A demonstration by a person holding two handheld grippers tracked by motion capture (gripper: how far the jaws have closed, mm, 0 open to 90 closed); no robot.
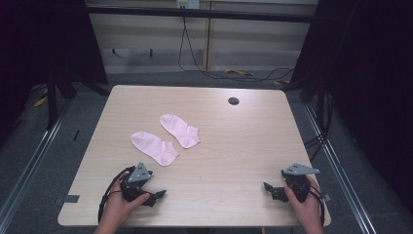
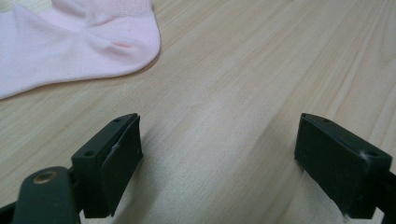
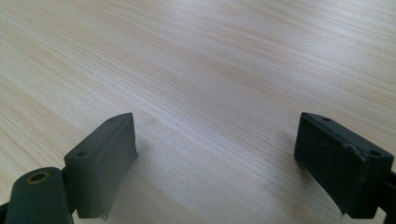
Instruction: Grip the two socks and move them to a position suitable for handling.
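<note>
In the high view, a pale wooden table (image 1: 234, 146) holds two pink socks. The near sock (image 1: 154, 147) lies left of centre, toe toward the far left and cuff toward the near right. The far sock (image 1: 180, 129) lies just beyond it to the right, at much the same slant; the two sit close, but whether they touch at the near corner is hard to tell from this height. A small dark round hole (image 1: 234, 101) is set in the tabletop near the far edge, well apart from the socks. The left gripper (image 1: 157, 197) rests low at the near left of the table, held by the left hand (image 1: 122, 202), with its grey plate on top and its cable looping beside the wrist. The right gripper (image 1: 269, 189) sits at the near right, held by the right hand (image 1: 304, 202). The two grippers are well apart, both nearer the person than the socks.

In the left gripper view, the jaws stand wide apart with bare wood between them, grasping nothing. The cuff end of a sock (image 2: 70, 42) lies ahead at upper left, clear of the jaws.

In the right gripper view, the jaws are likewise spread wide over bare table (image 3: 210, 70), released and empty.
</note>
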